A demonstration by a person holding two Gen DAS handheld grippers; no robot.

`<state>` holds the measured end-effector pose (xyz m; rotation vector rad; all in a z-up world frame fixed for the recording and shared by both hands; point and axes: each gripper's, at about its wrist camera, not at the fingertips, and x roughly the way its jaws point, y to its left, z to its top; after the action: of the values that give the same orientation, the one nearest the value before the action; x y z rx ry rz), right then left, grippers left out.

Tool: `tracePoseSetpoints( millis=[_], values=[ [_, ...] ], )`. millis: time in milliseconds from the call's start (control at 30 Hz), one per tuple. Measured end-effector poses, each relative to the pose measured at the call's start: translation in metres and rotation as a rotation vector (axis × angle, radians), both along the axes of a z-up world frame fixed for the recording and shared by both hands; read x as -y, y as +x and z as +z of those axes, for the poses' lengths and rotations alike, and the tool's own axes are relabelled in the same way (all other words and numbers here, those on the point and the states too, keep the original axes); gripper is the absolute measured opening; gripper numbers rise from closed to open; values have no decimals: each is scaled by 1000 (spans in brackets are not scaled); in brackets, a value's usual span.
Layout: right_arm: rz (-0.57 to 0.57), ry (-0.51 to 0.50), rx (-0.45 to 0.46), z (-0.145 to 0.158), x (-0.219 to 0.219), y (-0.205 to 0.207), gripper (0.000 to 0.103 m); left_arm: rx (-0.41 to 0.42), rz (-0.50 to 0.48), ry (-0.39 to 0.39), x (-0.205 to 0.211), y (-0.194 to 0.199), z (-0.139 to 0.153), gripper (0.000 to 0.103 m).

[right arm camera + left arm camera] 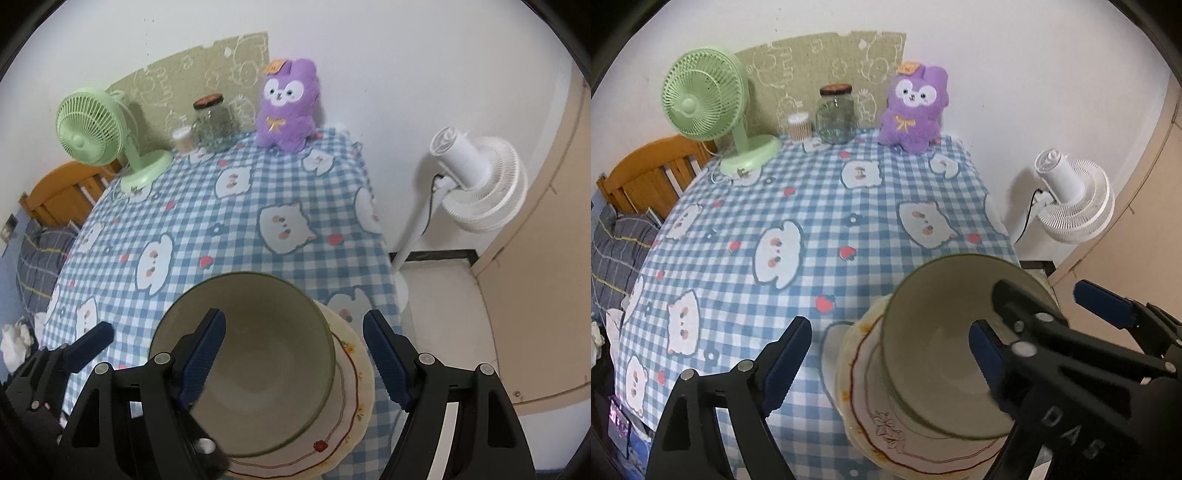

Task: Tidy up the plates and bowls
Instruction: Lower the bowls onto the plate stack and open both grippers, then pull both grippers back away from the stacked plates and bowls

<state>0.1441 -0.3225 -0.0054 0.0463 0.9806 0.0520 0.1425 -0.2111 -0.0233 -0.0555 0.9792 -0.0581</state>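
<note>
- Right now you are holding both tongs spread wide over the stack: the left tongs (888, 363) and the right tongs (295, 356) are each gaping, pads pressing on nothing.
- The bowl (242, 363) is sitting upright on the plate (349, 373), low and centre in the right wrist view, lower right in the left one, near the bench (229, 221) edge.
- The relation that matters: the bowl's rim is lying partly between your right tongs, one dark blue pad over its mouth and the other outside above the plate, so the right hand is looking nearer.
- The bowl is round with no long axis; any rim point is serving equally.
- Both pieces are looking like glazed ceramic, smooth and probably slippery: cream bowl with a thin green rim, scalloped plate with a red line and small flowers.
- The checked cloth is looking soft.
</note>
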Motion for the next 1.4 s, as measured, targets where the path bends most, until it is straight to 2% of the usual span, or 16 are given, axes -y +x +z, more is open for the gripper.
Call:
tracePoseSetpoints(
  millis=[367, 533, 833, 1000, 1167, 1400],
  values=[
    [-74, -45, 138, 23, -33, -62, 79, 75, -18, 16, -55, -41, 14, 89],
    [-110, -39, 174, 28, -53, -90, 79, 125, -21, 49, -85, -64, 21, 89],
    [-146, -41, 205, 25, -93, -132, 79, 178, -57, 62, -136, -101, 23, 93],
    [-135, -54, 206, 16, -114, -152, 79, 220, -40, 66, -164, -117, 24, 95],
    [-101, -76, 245, 13, -131, -171, 79, 244, -36, 81, -179, -133, 21, 97],
    [-85, -34, 272, 17, -131, -189, 81, 251, -11, 79, -184, -155, 20, 97]
  ],
)
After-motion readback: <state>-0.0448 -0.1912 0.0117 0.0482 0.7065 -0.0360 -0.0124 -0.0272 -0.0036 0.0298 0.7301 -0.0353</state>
